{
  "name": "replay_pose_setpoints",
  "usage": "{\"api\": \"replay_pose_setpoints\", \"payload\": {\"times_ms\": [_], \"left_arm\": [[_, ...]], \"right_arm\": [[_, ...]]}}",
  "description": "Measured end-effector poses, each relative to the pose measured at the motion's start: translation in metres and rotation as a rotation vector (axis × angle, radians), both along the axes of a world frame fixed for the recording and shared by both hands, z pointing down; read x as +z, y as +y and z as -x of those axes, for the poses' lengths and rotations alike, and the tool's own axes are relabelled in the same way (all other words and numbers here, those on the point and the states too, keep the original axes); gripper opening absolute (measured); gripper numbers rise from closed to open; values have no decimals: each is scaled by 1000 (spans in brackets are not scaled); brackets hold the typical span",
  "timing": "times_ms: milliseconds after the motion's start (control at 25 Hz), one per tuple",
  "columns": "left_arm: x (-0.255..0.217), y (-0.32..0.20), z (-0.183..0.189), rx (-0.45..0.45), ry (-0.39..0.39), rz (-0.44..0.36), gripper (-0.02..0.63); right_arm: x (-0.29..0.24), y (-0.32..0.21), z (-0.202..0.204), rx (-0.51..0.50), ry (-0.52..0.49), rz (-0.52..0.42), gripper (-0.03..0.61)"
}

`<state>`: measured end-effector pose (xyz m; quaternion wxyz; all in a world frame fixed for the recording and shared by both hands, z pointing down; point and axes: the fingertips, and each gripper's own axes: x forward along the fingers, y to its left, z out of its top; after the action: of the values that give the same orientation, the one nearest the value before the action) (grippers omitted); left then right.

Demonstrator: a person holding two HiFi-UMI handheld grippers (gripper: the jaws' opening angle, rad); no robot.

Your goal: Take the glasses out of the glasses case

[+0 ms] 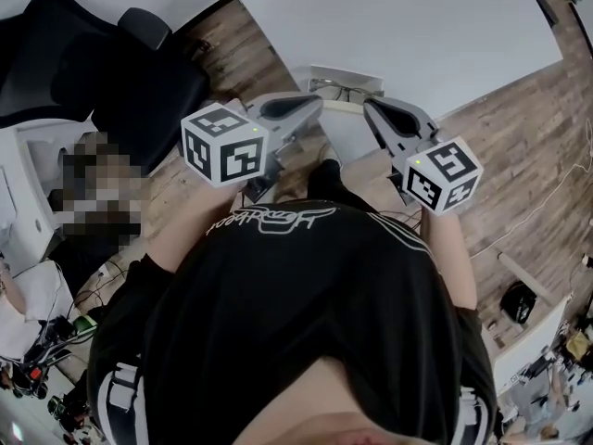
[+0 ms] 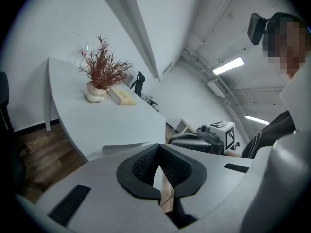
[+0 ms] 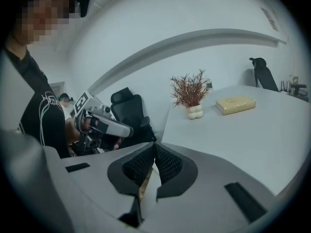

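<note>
Black-ribbed jaws pressed tip to tip on the left gripper and on the right gripper, nothing pinched in either. Just past both tips, at the white table's near edge, the glasses lying in the open pale glasses case. Farther off, a dried reddish plant in a white vase, beside a tan book.

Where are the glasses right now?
Head view, centre top: the glasses sit in the white case at the near edge of the table, just beyond the left hand-held gripper and right hand-held gripper.
</note>
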<state>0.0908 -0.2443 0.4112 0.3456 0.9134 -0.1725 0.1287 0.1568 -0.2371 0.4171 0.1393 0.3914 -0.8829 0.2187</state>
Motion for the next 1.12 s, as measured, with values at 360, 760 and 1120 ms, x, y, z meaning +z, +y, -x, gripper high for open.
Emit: {"api": "replay_pose_setpoints", "payload": {"times_ms": [360,760,1120], "left_arm": [[14,-6,6,-39,8,34,8],[21,-18,16,-102,1,49,8],[33,-23,38,-150,-1,79,8]], "right_arm": [[42,-6,10,-131,195,40,11],[70,-21,11,-239,389,13,12],[103,-27,19,-389,698,-61,61]]}}
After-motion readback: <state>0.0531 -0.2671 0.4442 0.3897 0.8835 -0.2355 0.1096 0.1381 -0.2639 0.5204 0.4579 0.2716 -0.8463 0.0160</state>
